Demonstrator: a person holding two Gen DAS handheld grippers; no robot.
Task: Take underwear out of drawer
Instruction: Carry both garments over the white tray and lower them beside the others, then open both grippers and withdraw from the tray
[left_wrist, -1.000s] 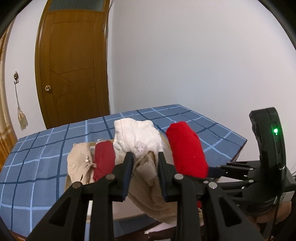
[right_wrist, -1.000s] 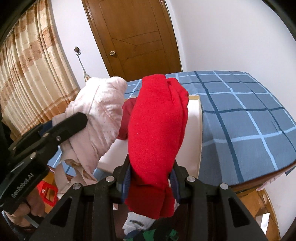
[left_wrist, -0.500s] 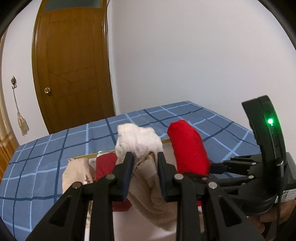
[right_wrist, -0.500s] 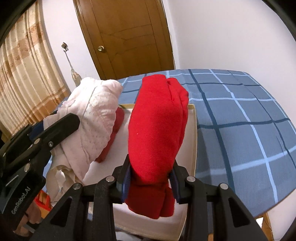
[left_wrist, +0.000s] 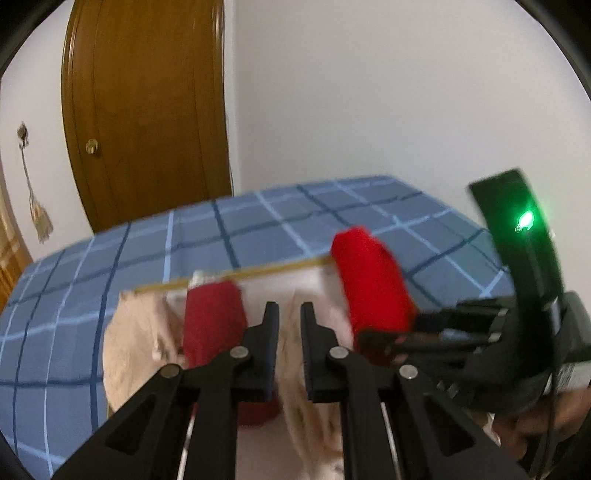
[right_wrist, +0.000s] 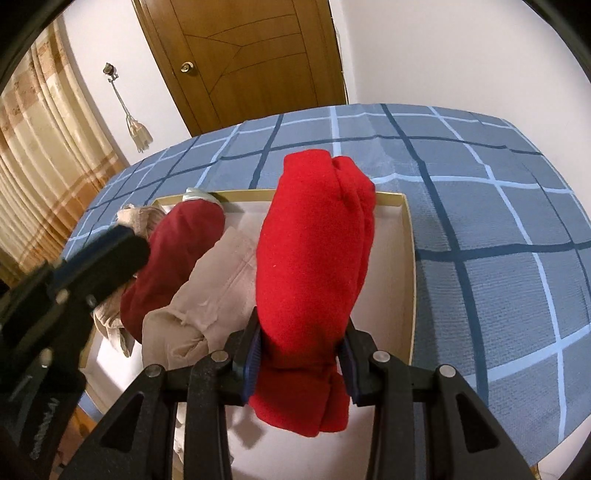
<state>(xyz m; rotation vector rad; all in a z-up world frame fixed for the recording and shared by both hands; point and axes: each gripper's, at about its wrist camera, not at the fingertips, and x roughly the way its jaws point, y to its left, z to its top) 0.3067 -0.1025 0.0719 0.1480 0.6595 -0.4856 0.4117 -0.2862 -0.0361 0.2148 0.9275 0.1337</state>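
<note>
My right gripper (right_wrist: 300, 339) is shut on a bright red rolled underwear (right_wrist: 314, 254) and holds it above the white box (right_wrist: 404, 258) on the bed; it also shows in the left wrist view (left_wrist: 371, 284). My left gripper (left_wrist: 289, 314) stands just above a pale pink underwear (right_wrist: 210, 295) that lies in the box, jaws slightly apart with nothing between the tips. The pink piece shows below it (left_wrist: 314, 417). A dark red roll (left_wrist: 212, 325) and a beige piece (left_wrist: 136, 343) lie to the left in the box.
The box sits on a bed with a blue checked cover (right_wrist: 498, 229). A brown door (left_wrist: 147, 110) stands behind, a curtain (right_wrist: 44, 155) at the left. The right gripper's body with a green light (left_wrist: 524, 221) is close on my left gripper's right.
My left gripper has let go of the pale pink underwear, which now lies in the box. Both grippers have moved forward over the box. The right still holds the red roll.
</note>
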